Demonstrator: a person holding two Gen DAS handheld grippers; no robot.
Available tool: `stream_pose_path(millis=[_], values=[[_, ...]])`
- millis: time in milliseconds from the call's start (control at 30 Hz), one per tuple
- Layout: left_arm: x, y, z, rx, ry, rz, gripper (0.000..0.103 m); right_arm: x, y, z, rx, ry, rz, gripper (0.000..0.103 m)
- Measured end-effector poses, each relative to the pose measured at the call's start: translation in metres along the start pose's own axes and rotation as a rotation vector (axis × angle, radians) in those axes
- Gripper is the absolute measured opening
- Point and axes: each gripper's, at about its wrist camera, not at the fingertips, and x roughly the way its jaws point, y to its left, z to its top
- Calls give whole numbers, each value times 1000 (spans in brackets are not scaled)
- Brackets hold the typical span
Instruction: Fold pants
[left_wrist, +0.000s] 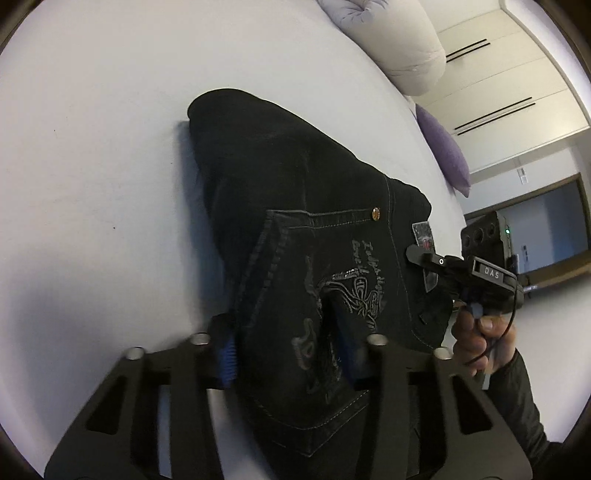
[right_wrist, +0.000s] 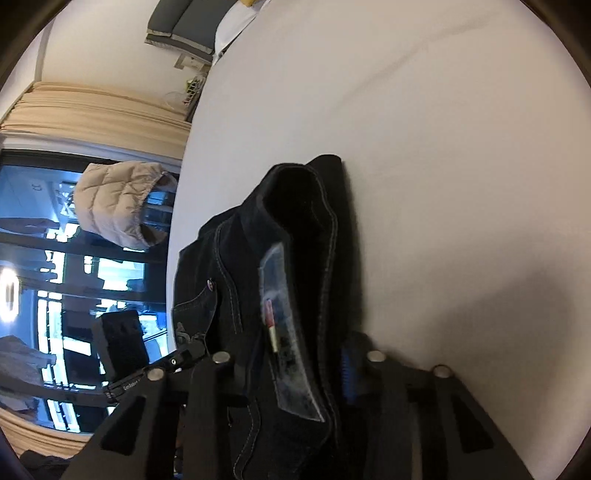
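My left gripper (left_wrist: 291, 354), black with blue ribbed pads, pinches the folded black denim pants (left_wrist: 295, 221) at the embroidered back pocket (left_wrist: 332, 295), cloth bunched between the pads. My right gripper (right_wrist: 295, 365) pinches the same pants at the waistband, where a grey patch label (right_wrist: 288, 332) sits between its fingers. Beyond my left fingers, the right tool juts in, gripped by my hand (left_wrist: 480, 339) in a dark sleeve. The pants lie on the white bedsheet (left_wrist: 92, 147), folded end farthest from me. Past them sit a white rolled duvet (left_wrist: 399, 48) and a purple cushion (left_wrist: 447, 147), then cream wardrobe doors (left_wrist: 517, 74).
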Motion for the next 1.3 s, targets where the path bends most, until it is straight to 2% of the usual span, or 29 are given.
stream_pose_path(millis=[100, 167, 267, 367, 500, 633, 767, 900, 967, 1000, 1033, 1067, 1100, 1167, 1200, 1267, 1300], values=[[-3, -2, 0, 6, -13, -15, 22, -3, 14, -7, -32, -36, -57, 25], [-9, -2, 1, -5, -25, -30, 19, -5, 26, -10, -55, -59, -88, 22], [-23, 0, 8, -16, -42, -64, 17, -11, 56, -16, -103, -91, -104, 21], [-51, -2, 21, 29, -86, -37, 17, -8, 93, -13, -168, -95, -107, 20], [-91, 15, 62, 71, -139, 17, 17, 14, 135, 18, -207, -103, -54, 20], [-114, 30, 115, 139, -163, 126, 17, 53, 161, 59, -207, -101, -40, 20], [-115, 50, 164, 164, -163, 173, 17, 87, 166, 95, -161, -102, -33, 20], [-101, 83, 194, 148, -142, 187, 17, 119, 159, 123, -119, -95, -39, 20], [-87, 103, 199, 127, -121, 191, 18, 136, 146, 130, -83, -81, -60, 21], [-77, 115, 197, 111, -108, 202, 21, 144, 138, 131, -69, -69, -73, 27], [-71, 123, 196, 98, -102, 209, 25, 152, 128, 132, -48, -60, -86, 37], [-66, 134, 193, 75, -109, 207, 36, 156, 120, 131, -29, -62, -93, 37], [-62, 139, 194, 54, -125, 190, 40, 157, 113, 130, -9, -74, -55, 38], [-67, 150, 189, 26, -156, 138, 43, 154, 107, 127, 7, -92, -1, 42], [-74, 153, 184, 14, -171, 138, 47, 150, 106, 125, 7, -99, 1, 46], [-87, 151, 174, 13, -212, 185, 53, 138, 112, 119, -20, -132, -55, 56], [-100, 147, 167, 30, -252, 210, 53, 128, 119, 113, -45, -164, -103, 64]])
